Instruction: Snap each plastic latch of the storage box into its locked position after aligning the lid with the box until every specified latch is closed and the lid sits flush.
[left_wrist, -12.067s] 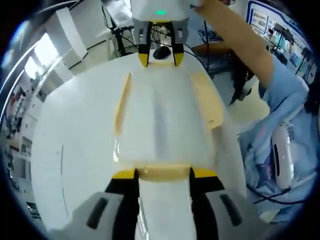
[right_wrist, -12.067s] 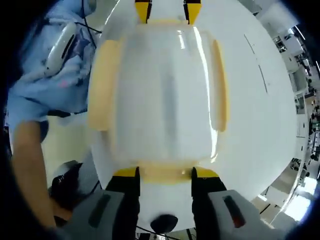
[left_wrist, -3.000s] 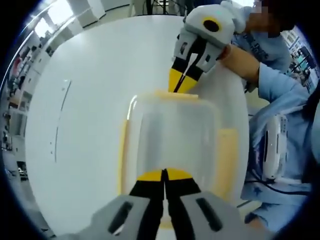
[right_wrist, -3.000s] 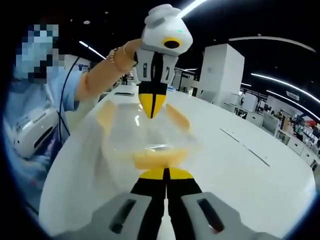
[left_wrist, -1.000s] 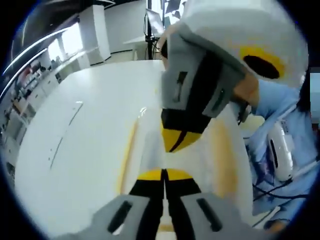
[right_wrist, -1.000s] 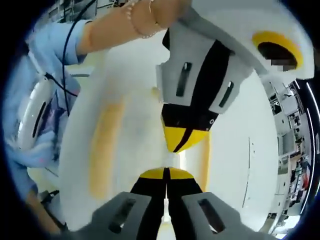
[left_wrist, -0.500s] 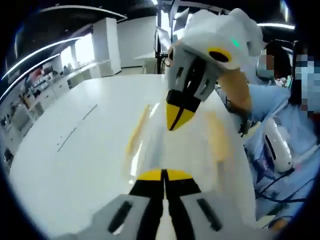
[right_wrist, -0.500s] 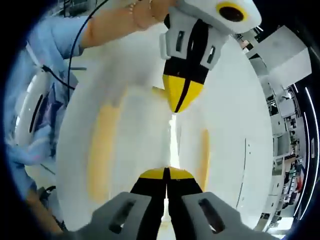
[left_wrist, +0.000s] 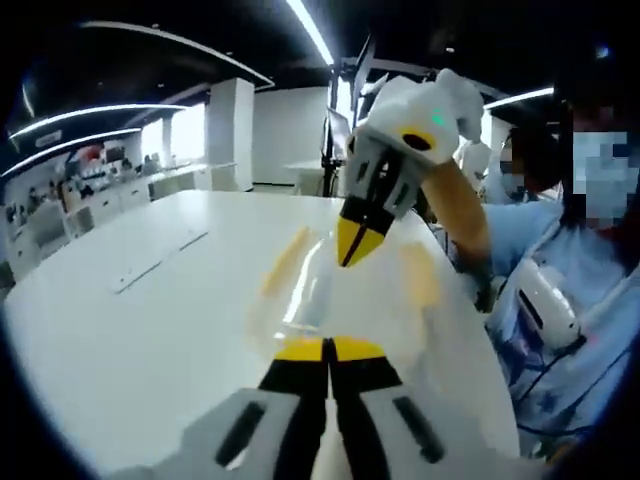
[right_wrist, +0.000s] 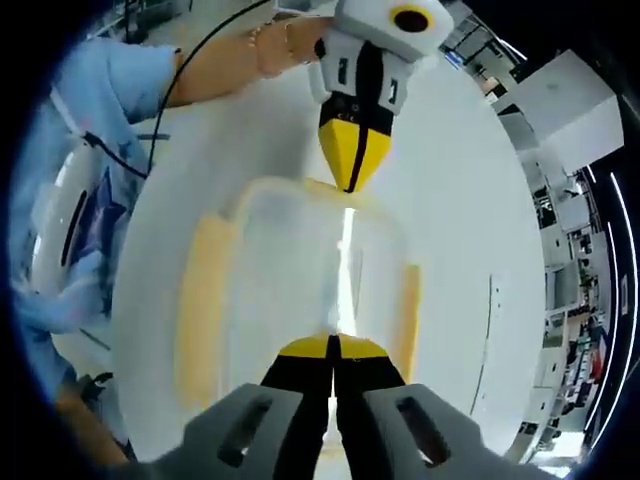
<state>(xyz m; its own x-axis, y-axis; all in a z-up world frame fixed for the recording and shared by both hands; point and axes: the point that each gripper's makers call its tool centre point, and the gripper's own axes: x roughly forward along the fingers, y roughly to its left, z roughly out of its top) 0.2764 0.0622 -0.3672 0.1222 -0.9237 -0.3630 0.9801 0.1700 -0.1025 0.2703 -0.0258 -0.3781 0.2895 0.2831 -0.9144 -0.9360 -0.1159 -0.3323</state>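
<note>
Both grippers have drawn back from mid-lid toward opposite ends of the storage box; left gripper and right gripper pinched closed, empty.

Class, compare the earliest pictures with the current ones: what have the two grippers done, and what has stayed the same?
Both grippers went from open at the ends of the storage box to shut. The left gripper and right gripper drew close over the lid a second ago, then parted again. The box stays on the white table, yellow latches along its sides.
</note>
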